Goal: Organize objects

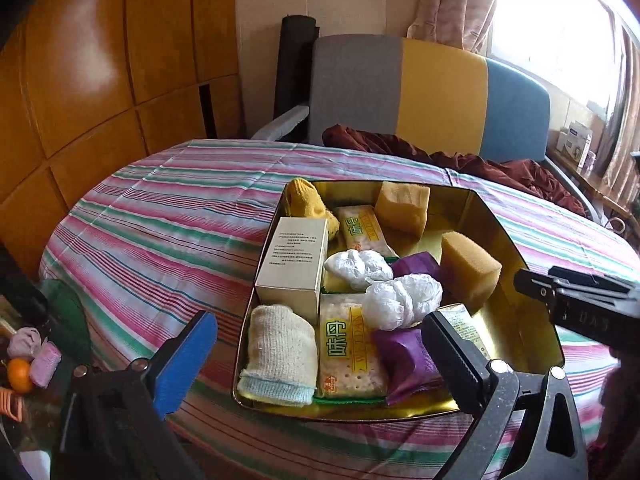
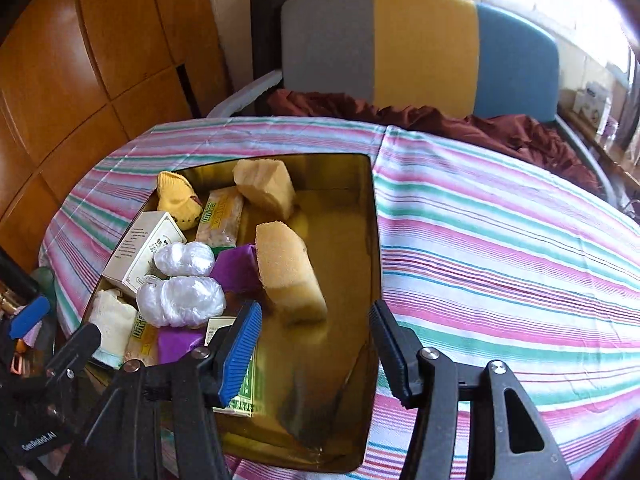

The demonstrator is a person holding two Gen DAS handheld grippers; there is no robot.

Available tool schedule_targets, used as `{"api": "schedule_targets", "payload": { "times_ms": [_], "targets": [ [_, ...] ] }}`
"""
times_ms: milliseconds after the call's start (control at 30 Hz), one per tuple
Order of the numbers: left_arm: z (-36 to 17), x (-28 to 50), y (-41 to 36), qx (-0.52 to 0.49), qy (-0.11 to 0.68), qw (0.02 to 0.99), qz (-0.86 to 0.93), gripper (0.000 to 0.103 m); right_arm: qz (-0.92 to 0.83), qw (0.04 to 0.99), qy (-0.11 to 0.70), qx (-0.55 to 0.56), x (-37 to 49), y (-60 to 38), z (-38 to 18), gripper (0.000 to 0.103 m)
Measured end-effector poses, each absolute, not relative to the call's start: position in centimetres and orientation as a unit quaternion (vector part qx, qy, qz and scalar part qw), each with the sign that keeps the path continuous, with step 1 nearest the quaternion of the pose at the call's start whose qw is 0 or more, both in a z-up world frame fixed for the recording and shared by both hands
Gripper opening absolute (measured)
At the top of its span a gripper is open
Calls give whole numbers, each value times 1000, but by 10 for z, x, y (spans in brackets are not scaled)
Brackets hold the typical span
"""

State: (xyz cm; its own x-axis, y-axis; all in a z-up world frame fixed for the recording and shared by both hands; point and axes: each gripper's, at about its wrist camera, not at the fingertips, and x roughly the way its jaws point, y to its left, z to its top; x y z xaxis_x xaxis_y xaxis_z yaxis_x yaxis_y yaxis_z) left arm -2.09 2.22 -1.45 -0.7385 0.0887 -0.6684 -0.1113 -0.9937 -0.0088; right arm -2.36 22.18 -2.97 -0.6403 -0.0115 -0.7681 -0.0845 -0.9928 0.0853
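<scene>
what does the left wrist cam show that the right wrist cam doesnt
Only the left wrist view: an orange fruit and small pink rolls beside the table, plus a box-lined windowsill.
Only the right wrist view: the wide bare stretch of striped tablecloth right of the tin.
Both: the gold metal tin with yellow sponges, crumpled white plastic bags and purple packets.
</scene>
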Motion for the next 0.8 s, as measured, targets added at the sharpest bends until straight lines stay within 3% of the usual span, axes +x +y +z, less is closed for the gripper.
{"api": "schedule_targets", "payload": {
  "times_ms": [800],
  "targets": [
    [2, 7, 24, -312, 30, 15, 950, 103, 921, 41, 23, -386, 10, 198, -27, 57]
  ]
}}
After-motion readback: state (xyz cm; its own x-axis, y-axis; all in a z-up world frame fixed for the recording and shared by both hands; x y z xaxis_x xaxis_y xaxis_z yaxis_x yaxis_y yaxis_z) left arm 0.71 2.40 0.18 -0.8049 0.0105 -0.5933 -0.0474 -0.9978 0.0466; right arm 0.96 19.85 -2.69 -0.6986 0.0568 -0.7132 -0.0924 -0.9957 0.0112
